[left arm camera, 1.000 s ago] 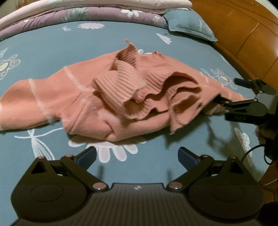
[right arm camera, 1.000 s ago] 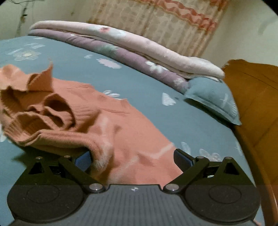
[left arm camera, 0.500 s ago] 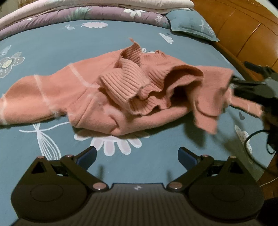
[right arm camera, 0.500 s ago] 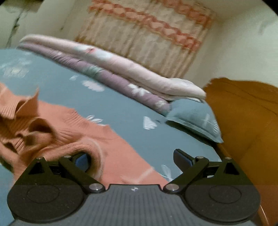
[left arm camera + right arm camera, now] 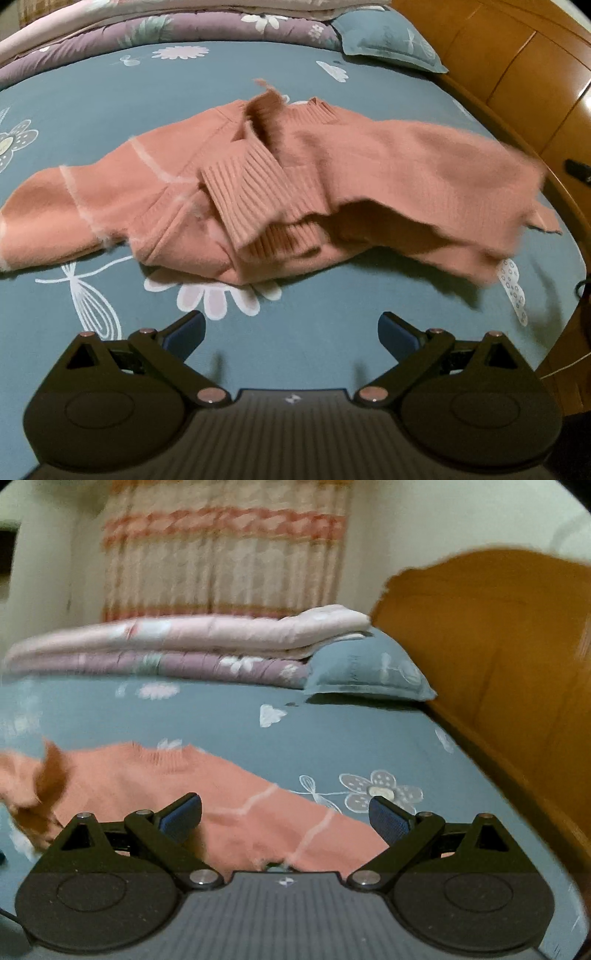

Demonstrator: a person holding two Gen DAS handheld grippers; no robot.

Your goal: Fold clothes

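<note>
Task status: early stage. The pink knit sweater (image 5: 295,184) lies crumpled mid-bed on the teal floral bed sheet (image 5: 110,85). One sleeve extends left; the ribbed hem is bunched at centre; the right part appears raised and blurred. No fold is complete. Flattening and all folds remain.

Left gripper (image 5: 291,332): jaws spread, empty, near the sweater's near edge. Right gripper (image 5: 284,818): jaws spread; sweater fabric lies between them, not clamped.

Surroundings: folded quilts (image 5: 184,646) and pillow (image 5: 369,668) at the far side, wooden headboard (image 5: 498,646) right, striped curtain (image 5: 221,554) behind.
</note>
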